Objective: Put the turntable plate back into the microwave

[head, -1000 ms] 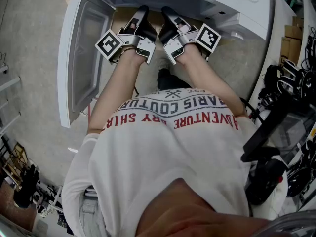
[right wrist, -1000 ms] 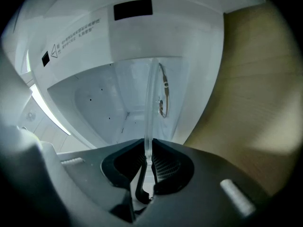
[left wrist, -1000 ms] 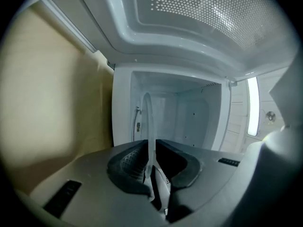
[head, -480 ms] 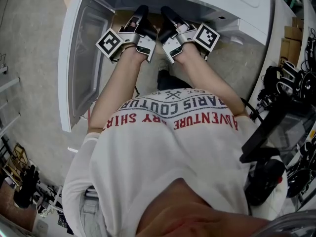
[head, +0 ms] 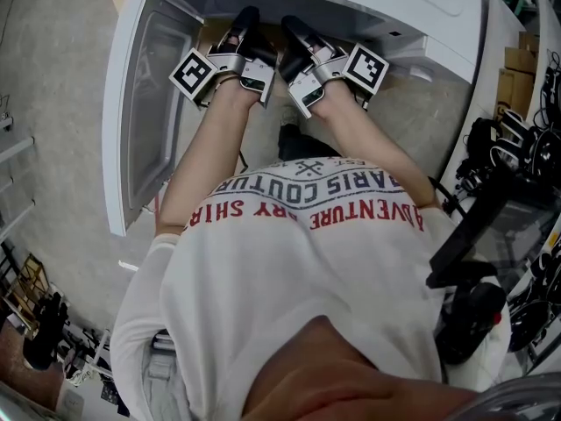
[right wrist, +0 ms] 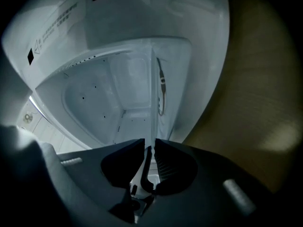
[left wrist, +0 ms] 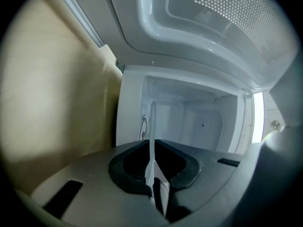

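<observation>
The glass turntable plate [left wrist: 152, 126] shows edge-on as a thin clear strip in both gripper views. My left gripper [left wrist: 152, 169] is shut on its rim, with the white microwave cavity [left wrist: 203, 122] straight ahead. My right gripper [right wrist: 150, 157] is shut on the plate's rim [right wrist: 153, 93] too, facing the cavity's dotted wall [right wrist: 99, 98]. In the head view the left gripper [head: 246, 20] and the right gripper [head: 290, 24] reach side by side into the microwave's [head: 421, 7] opening. The plate itself is hidden there.
The microwave door [head: 145, 103] hangs open at the left, its perforated window [left wrist: 232, 18] above the left gripper. A beige wooden surface [left wrist: 47, 103] lies under the oven. Shelves with cables and gear [head: 517, 156] stand at the right, over a grey floor [head: 53, 77].
Both grippers have slid a little farther into the microwave opening, still holding the plate.
</observation>
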`<state>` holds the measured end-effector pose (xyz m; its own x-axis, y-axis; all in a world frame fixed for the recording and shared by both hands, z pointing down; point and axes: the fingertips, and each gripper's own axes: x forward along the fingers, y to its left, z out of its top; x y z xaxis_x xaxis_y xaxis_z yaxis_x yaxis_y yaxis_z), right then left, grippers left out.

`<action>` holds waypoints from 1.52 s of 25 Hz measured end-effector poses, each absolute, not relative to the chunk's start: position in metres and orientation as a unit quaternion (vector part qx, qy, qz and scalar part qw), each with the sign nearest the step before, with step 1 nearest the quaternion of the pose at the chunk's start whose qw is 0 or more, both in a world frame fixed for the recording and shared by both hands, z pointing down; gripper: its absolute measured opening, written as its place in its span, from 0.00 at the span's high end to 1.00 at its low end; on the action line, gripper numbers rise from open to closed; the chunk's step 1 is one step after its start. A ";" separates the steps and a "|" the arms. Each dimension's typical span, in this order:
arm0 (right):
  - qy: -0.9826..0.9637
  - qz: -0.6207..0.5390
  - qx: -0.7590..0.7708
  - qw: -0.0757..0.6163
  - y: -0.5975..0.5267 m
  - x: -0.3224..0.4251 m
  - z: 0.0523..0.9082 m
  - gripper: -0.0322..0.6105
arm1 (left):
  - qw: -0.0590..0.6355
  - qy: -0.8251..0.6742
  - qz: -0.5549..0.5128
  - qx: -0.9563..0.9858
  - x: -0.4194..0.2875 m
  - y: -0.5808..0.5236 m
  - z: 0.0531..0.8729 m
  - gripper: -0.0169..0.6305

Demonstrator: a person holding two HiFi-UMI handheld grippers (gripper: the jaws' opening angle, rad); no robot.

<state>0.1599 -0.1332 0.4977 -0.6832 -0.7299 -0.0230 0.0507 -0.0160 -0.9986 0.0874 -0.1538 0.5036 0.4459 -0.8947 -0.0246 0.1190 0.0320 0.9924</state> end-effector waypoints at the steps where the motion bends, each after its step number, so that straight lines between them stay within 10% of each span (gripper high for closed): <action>1: 0.637 -0.661 -0.270 0.290 -0.132 0.159 0.500 0.88 | 0.632 -0.342 -0.400 0.570 0.087 -0.155 0.503 0.92; 38: 0.670 -0.632 -0.290 0.261 -0.164 0.174 0.530 0.93 | 0.653 -0.253 -0.322 0.637 0.133 -0.173 0.534 0.92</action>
